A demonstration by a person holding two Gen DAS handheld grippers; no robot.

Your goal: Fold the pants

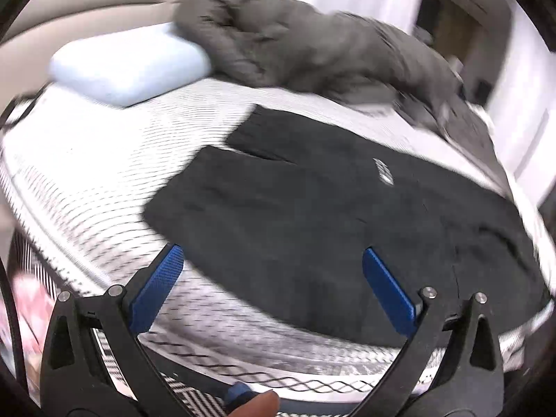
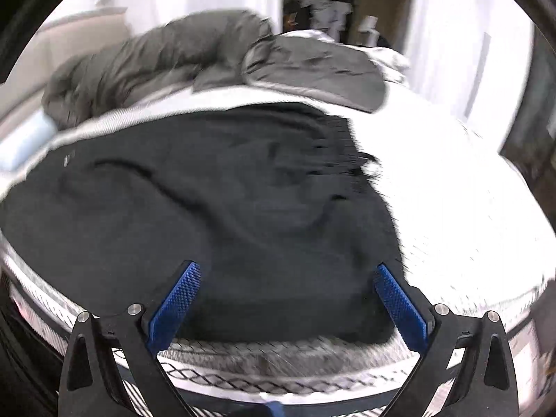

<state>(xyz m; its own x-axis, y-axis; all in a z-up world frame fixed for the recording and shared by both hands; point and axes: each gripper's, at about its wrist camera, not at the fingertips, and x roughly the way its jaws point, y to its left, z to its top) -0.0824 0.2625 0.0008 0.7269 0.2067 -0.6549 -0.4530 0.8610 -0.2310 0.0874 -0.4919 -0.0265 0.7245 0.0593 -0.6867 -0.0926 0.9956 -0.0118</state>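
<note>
Black pants (image 1: 312,208) lie spread flat on a white mattress (image 1: 87,173), with a small white logo (image 1: 384,172) on them. In the left wrist view the two leg ends point toward the far left. My left gripper (image 1: 272,257) is open and empty, above the pants' near edge by the leg ends. In the right wrist view the pants (image 2: 173,208) fill the left and middle, with the gathered waistband at the right (image 2: 347,149). My right gripper (image 2: 286,274) is open and empty above the near edge by the waist. Both views are motion-blurred.
A crumpled grey duvet (image 1: 295,45) lies along the far side of the bed; it also shows in the right wrist view (image 2: 208,48). A pale blue pillow (image 1: 128,66) sits at the far left. The mattress edge (image 2: 278,358) runs just below the grippers.
</note>
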